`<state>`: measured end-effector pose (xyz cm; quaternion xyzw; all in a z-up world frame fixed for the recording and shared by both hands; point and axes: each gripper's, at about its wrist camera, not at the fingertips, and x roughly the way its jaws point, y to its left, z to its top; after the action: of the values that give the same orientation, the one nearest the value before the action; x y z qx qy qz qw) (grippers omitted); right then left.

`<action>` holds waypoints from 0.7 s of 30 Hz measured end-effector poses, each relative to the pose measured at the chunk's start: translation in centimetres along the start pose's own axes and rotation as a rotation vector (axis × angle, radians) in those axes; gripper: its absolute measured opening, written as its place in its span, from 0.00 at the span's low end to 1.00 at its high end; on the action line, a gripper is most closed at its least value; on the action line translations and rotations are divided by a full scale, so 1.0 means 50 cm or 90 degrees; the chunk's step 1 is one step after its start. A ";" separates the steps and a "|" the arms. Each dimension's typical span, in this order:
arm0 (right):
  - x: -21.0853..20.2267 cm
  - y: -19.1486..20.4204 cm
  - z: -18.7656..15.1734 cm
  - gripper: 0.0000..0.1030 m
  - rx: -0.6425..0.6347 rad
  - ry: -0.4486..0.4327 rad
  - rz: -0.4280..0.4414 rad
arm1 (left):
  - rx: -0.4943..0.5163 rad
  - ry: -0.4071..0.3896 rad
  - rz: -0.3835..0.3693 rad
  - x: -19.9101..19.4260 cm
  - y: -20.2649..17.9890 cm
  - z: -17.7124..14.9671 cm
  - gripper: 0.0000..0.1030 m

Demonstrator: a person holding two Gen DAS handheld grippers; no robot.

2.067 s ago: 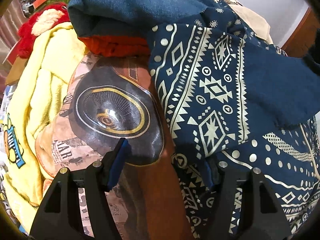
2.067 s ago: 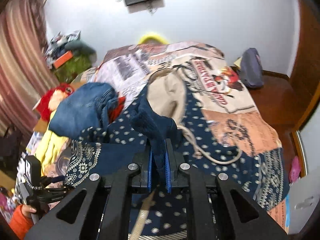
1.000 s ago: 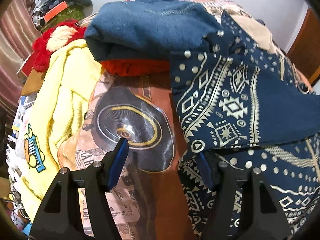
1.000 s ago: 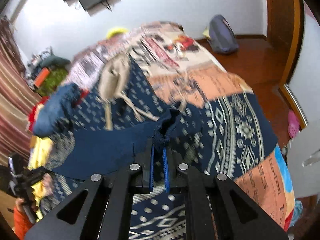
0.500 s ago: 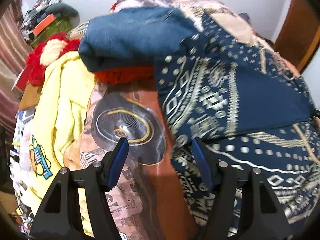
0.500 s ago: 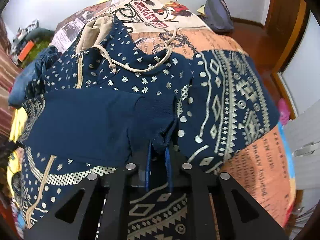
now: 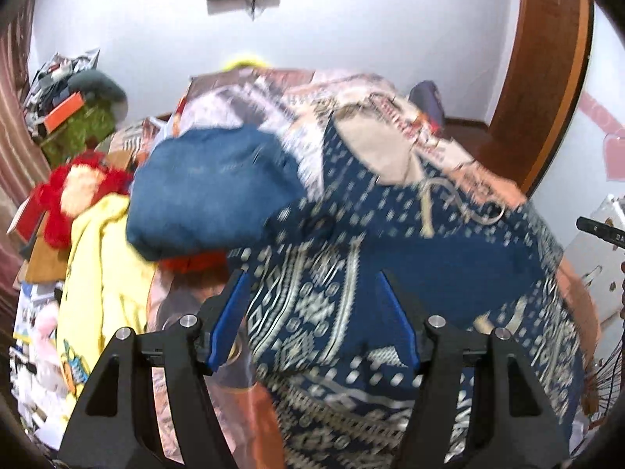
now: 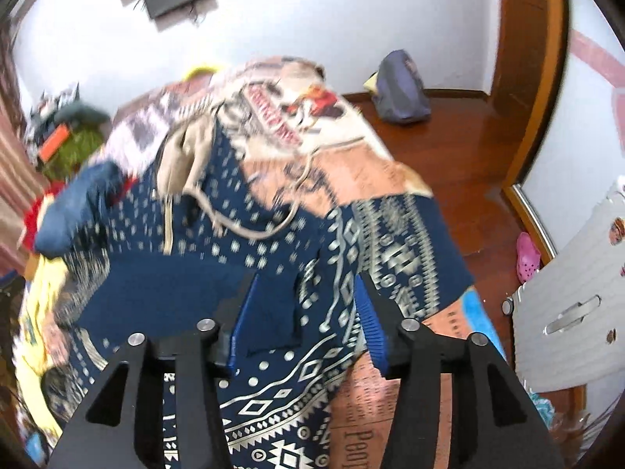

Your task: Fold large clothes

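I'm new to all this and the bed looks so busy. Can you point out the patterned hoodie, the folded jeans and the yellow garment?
patterned hoodie (image 8: pixel 273 211), right wrist view, on its dotted navy chest.
folded jeans (image 7: pixel 211 191), left wrist view, on the top face of the denim.
yellow garment (image 7: pixel 97 269), left wrist view, on its plain middle.

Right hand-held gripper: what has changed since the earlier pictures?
The right hand-held gripper carried the hoodie sleeve across the body, then opened and let it go. The left hand-held gripper stayed open and lifted. The jeans stayed put.
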<state>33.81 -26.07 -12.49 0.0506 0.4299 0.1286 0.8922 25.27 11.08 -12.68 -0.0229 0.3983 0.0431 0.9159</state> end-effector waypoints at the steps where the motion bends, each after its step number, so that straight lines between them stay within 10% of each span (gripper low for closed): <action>1: -0.011 -0.016 0.005 0.52 0.015 -0.011 0.001 | 0.000 -0.008 -0.004 -0.001 -0.008 0.011 0.66; 7: -0.020 -0.095 0.002 0.60 0.080 -0.034 -0.026 | -0.020 -0.030 -0.032 0.023 -0.047 0.060 0.68; 21: 0.177 -0.314 -0.074 0.60 0.361 0.112 0.027 | -0.001 0.049 -0.069 0.118 -0.117 0.029 0.68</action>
<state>39.11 -38.84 -24.64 0.2959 0.5232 0.0260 0.7988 30.90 5.72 -16.00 -0.0467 0.4312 -0.0074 0.9010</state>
